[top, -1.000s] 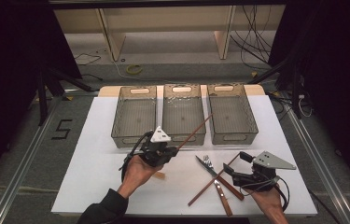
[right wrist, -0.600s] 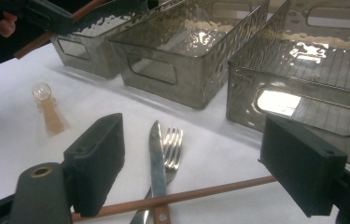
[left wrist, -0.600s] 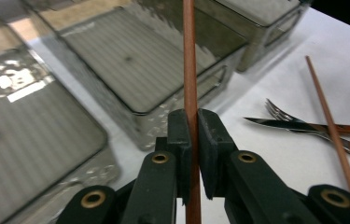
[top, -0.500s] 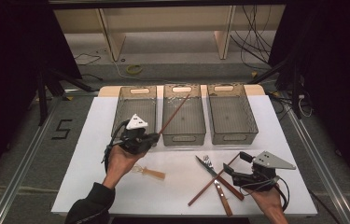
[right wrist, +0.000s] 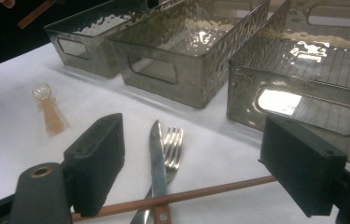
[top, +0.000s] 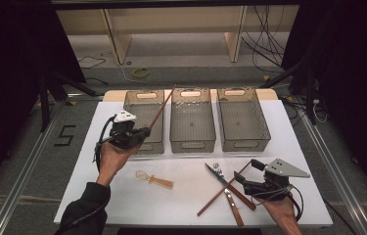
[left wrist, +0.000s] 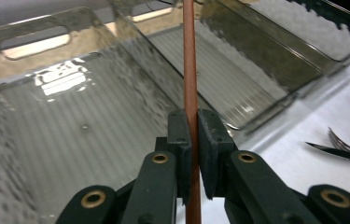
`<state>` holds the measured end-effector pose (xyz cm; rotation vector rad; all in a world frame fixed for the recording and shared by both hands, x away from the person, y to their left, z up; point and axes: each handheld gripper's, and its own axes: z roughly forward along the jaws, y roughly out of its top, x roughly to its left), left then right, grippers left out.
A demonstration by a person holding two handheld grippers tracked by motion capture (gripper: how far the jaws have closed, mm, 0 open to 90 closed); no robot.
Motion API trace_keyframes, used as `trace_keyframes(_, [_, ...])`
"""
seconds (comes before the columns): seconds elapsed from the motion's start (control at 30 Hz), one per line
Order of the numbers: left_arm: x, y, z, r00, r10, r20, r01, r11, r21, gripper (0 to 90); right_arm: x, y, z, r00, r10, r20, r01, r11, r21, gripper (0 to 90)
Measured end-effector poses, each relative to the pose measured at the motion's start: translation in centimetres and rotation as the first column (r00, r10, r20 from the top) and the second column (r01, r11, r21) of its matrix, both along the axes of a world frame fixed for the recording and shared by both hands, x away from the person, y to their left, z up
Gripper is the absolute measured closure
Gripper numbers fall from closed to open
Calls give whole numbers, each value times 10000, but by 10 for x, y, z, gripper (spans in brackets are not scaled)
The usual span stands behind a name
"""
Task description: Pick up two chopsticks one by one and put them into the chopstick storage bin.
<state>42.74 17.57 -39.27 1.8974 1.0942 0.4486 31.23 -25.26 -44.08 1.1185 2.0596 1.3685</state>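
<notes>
My left gripper (top: 143,131) (left wrist: 190,127) is shut on a long brown chopstick (top: 162,109) (left wrist: 189,60), held over the left grey bin (top: 142,146) (left wrist: 70,135); the stick slants up and across the bin. At the front right my right gripper (top: 247,172) (right wrist: 191,163) stands open just above a second chopstick (top: 219,194) (right wrist: 200,193), which crosses a knife (top: 217,175) (right wrist: 156,149) and a fork (top: 216,166) (right wrist: 175,144) on the white table. A small clear spoon with a tan handle (top: 154,180) (right wrist: 46,108) lies front of centre.
Two more grey bins, a middle one (top: 192,145) (right wrist: 163,74) and a right one (top: 245,142) (right wrist: 303,105), stand in a row with the left one at the back of the table. All three look empty. Dark floor surrounds the table.
My left gripper has carried the chopstick away from the table's middle, leftward and farther back, to over the left bin. The right gripper has stayed where it was.
</notes>
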Motion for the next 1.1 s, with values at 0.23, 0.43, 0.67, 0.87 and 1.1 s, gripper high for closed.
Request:
trace_keyframes(0.23, [16,15,0,9982,600,-45,-600,9982,-32,837,0,0,0,10000,2,-2,-2,10000,1,227])
trace_keyframes(0.43, [29,25,0,9951,976,-148,-977,9952,-43,837,1,0,-1,10000,11,-27,-11,10000,-32,227])
trace_keyframes(0.67, [40,33,-5,9914,1282,-275,-1282,9917,33,836,1,0,-1,10000,6,-38,-6,10000,-12,227])
trace_keyframes(0.87, [49,38,-12,9873,1515,-483,-1511,9885,102,837,1,0,-1,10000,24,-54,-24,10000,-26,227])
trace_keyframes(1.1, [57,43,-21,9828,1732,-643,-1725,9849,169,836,1,0,-1,10000,37,-73,-37,10000,-22,227])
